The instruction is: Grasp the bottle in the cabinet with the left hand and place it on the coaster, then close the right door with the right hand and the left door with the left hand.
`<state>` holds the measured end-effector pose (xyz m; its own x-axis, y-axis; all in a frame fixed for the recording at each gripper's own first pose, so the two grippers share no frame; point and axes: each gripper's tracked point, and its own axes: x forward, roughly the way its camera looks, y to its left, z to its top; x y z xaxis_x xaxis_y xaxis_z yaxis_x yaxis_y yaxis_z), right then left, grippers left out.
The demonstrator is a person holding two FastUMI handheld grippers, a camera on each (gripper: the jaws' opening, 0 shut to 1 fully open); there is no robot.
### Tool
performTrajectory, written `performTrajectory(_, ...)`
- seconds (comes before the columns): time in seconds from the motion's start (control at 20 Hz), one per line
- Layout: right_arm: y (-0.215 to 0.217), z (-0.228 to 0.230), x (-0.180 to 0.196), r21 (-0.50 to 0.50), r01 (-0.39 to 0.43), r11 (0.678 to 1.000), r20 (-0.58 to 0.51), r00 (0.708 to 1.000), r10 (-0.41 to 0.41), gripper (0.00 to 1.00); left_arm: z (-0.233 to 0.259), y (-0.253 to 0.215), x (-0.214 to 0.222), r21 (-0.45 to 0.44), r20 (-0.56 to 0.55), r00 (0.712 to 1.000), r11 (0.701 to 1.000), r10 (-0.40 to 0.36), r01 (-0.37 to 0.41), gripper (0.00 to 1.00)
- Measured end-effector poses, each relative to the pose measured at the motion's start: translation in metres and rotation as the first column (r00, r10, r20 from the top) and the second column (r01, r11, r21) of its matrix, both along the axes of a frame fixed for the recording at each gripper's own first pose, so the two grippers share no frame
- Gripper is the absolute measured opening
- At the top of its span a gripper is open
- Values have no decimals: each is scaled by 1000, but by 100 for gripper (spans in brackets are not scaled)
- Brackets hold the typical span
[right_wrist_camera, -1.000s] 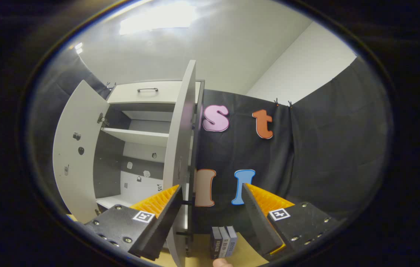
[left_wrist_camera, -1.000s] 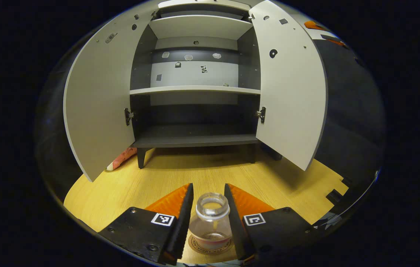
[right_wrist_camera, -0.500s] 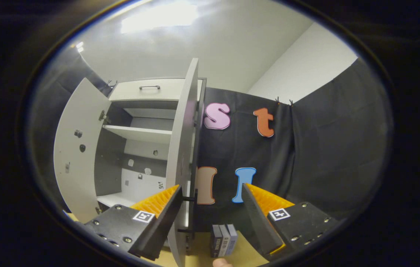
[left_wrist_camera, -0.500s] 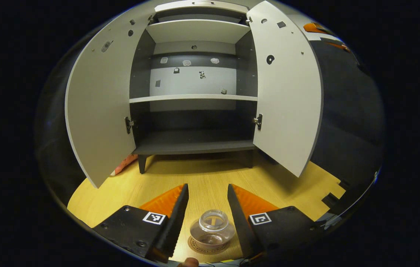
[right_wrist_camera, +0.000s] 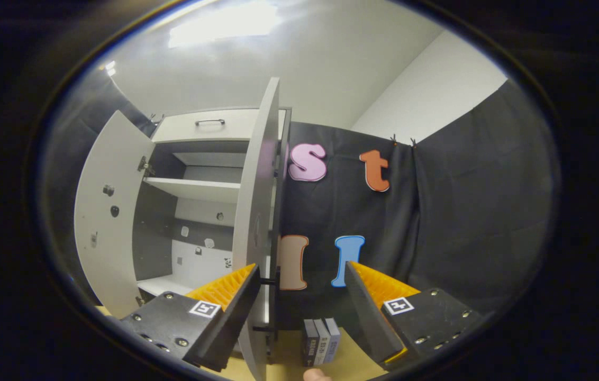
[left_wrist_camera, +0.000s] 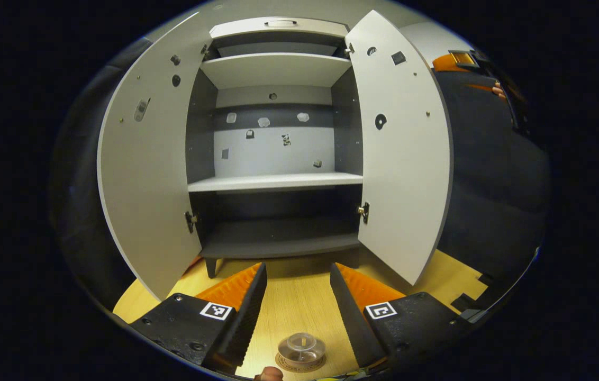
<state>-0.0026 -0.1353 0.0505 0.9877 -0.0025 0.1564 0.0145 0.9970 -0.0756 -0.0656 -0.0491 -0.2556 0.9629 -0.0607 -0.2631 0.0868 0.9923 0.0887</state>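
The left gripper (left_wrist_camera: pixel 297 301) has let go and lifted off the bottle (left_wrist_camera: pixel 301 348), jaws spread. It stands on the coaster (left_wrist_camera: pixel 299 364) at the bench's near edge. The right gripper (right_wrist_camera: pixel 299 296), jaws spread, waits beside the right door (right_wrist_camera: pixel 257 222), likely next.

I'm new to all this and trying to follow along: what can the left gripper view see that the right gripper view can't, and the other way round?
Left gripper view: the bottle standing on the coaster, free between the open left gripper, and the table.
Right gripper view: the open right gripper, small boxes, the right door edge-on.
Both: the open cabinet with its shelves.
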Motion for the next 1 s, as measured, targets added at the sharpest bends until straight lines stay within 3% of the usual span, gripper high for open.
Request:
performTrajectory(0.2,1,-6,6,2,7,1000,-11,1000,-7,93,49,-1,13,5,60,998,1000,3,-4,77)
performTrajectory(0.35,2,-8,10,5,18,1000,-13,1000,-18,96,89,2,21,-29,118,993,1000,11,-8,77)
performTrajectory(0.4,0,-9,10,7,25,1000,-10,1000,-25,93,102,6,23,-38,138,990,999,22,-17,89)
performTrajectory(0.45,0,-8,10,10,32,999,-10,999,-32,96,113,12,26,-41,152,988,999,33,-27,100)
performTrajectory(0.5,0,-9,12,18,37,999,-12,999,-37,94,124,18,27,-46,170,984,998,47,-39,96)
performTrajectory(0.75,-1,-10,10,22,60,998,-10,998,-60,96,156,45,28,-78,192,977,994,96,-82,95)
performTrajectory(1.0,1,-10,7,18,96,995,-3,995,-96,96,181,88,17,-43,206,965,987,161,-156,95)
